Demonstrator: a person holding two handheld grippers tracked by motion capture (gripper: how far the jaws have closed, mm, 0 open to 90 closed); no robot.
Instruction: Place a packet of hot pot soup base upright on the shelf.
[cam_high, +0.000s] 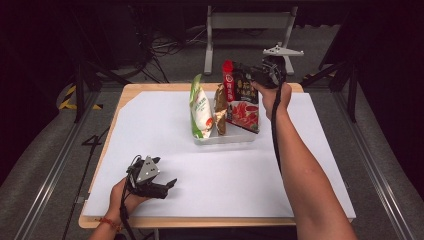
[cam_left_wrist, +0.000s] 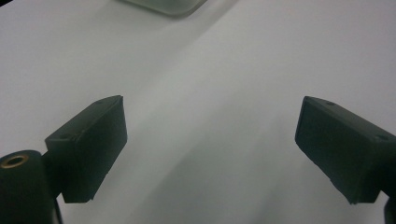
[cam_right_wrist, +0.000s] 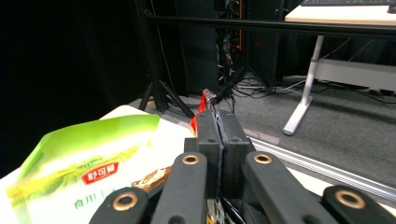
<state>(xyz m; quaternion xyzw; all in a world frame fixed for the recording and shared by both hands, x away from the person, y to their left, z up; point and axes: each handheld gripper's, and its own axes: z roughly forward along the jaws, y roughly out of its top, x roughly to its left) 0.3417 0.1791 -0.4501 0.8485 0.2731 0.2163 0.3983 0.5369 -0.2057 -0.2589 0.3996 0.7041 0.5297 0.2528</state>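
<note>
Standing upright in clear tray (cam_high: 227, 138): red-and-black snack bag (cam_high: 242, 102), glossy, top edge pinched by closed right hand-held gripper (cam_high: 239, 70); left hand-held gripper (cam_high: 167, 186) wide open, empty.

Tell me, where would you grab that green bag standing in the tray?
Probably by its top edge, coming from above. The green bag stands upright in the clear tray, its flat top seam free and thin enough for jaws. A brown packet stands close beside it, so a side approach looks cramped. The open left gripper is free.
</note>
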